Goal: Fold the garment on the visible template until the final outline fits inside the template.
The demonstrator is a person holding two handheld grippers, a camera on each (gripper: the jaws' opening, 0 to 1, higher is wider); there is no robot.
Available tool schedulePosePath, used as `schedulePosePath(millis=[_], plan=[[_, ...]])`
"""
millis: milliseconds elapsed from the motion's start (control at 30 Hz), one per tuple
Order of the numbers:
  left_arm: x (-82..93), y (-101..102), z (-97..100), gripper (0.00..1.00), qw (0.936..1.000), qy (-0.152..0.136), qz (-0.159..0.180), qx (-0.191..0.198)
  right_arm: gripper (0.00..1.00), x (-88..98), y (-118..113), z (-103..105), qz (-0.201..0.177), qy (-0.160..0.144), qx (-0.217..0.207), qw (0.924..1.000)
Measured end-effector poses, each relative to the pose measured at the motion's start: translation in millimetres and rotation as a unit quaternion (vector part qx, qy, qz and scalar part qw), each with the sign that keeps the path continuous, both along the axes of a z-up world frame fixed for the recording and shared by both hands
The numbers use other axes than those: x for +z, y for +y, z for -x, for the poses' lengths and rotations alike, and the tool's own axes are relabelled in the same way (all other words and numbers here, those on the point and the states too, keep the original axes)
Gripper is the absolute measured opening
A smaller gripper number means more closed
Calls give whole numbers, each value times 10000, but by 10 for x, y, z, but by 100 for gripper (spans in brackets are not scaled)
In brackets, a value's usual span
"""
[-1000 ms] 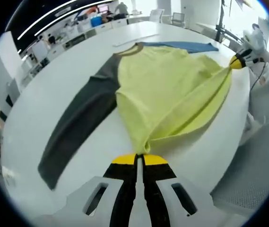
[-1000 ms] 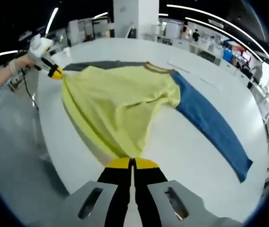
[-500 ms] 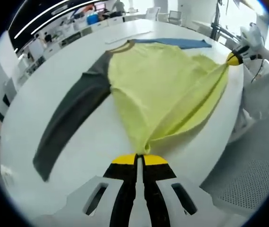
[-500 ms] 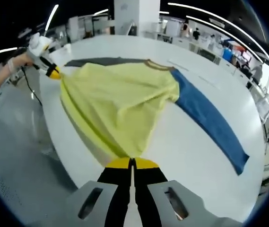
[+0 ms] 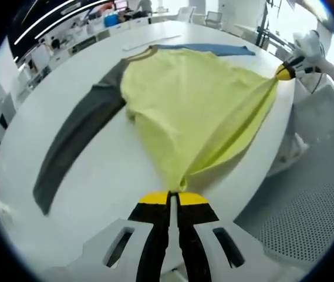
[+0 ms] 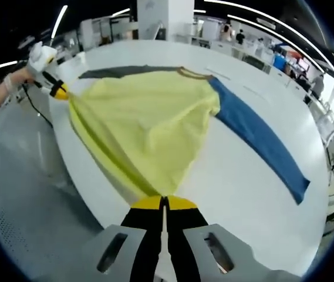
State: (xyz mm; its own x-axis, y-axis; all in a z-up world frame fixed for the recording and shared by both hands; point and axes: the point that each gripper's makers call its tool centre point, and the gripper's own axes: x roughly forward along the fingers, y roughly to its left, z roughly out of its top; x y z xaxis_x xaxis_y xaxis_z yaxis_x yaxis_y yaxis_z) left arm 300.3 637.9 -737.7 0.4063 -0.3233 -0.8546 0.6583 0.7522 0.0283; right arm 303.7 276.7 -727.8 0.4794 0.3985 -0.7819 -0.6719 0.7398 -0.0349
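— Yellow shirt (image 5: pixel 196 111), see it? Both claws have hold of the bottom edge. Left claw (image 5: pixel 173 197) is shut tight on one corner, right claw (image 6: pixel 162 202) is shut tight on the other.

— Yep. What's diff from a sec ago?

— Whole shirt slid w/ the pull. Bottom edge now hangs off the white surface (image 5: pixel 96 176), stretched between the two claws over the floor. Before, more of it lay flat.

— And the sleeves?

— Grey sleeve (image 5: pixel 73 147) and blue sleeve (image 6: pixel 255 141) are both flat on the surface, spread out wide. Collar (image 6: pixel 193 73) is at the far end.

— So is it folded yet?

— Nope, not one fold. I think they're just pulling it straight & smooth first. Can't spot the template marks under it from here, tbh.

— What's next then?

— My guess: lift the bottom edge up and over toward the collar. Gotta watch it doesn't slip off the surface edge tho.
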Motion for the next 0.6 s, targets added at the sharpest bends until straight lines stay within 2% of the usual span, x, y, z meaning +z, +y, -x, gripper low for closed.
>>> schedulePosePath(millis=[600], plan=[[-42,34,179,0,9998,155,-83,-76,2,-78,24,233,-59,290,19,9996]])
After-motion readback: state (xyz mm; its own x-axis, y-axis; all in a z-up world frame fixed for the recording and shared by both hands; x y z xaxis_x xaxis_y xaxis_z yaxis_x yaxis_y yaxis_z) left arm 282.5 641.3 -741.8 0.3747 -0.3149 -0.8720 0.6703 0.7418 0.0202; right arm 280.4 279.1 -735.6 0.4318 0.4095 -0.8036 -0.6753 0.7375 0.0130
